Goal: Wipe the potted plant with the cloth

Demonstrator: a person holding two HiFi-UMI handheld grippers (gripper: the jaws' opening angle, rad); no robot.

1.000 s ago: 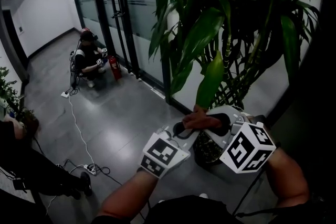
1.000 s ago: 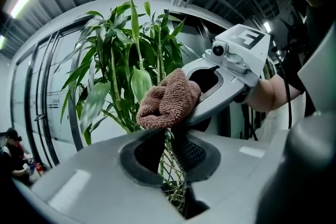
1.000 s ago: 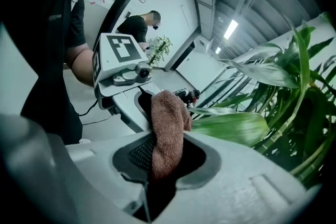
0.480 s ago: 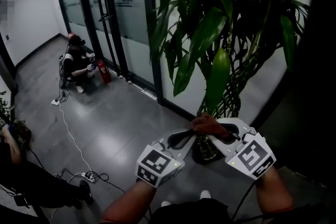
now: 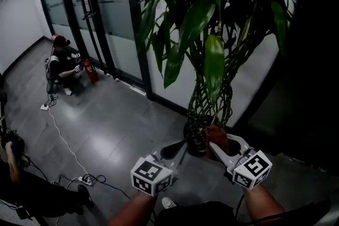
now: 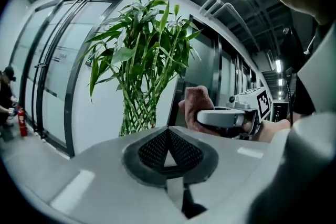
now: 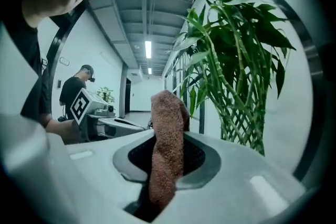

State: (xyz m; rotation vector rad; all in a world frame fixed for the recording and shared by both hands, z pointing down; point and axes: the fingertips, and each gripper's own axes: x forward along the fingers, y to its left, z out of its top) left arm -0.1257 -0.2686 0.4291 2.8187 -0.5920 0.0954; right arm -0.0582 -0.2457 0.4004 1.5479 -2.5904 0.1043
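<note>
The right gripper (image 7: 166,161) pinches a brown, nubbly terry cloth (image 7: 168,123) between its dark meshed pads. The cloth stands up in a limp fold, and its lower end is lost in the slot. The left gripper (image 6: 169,153) has just closed its jaws, pads together on nothing. Both smooth grey shells point roughly level, side by side, toward the potted plant (image 5: 205,55) just ahead. It has glossy strap leaves over lattice-braided stems, and its dark pot (image 5: 192,140) is hard to make out.
</note>
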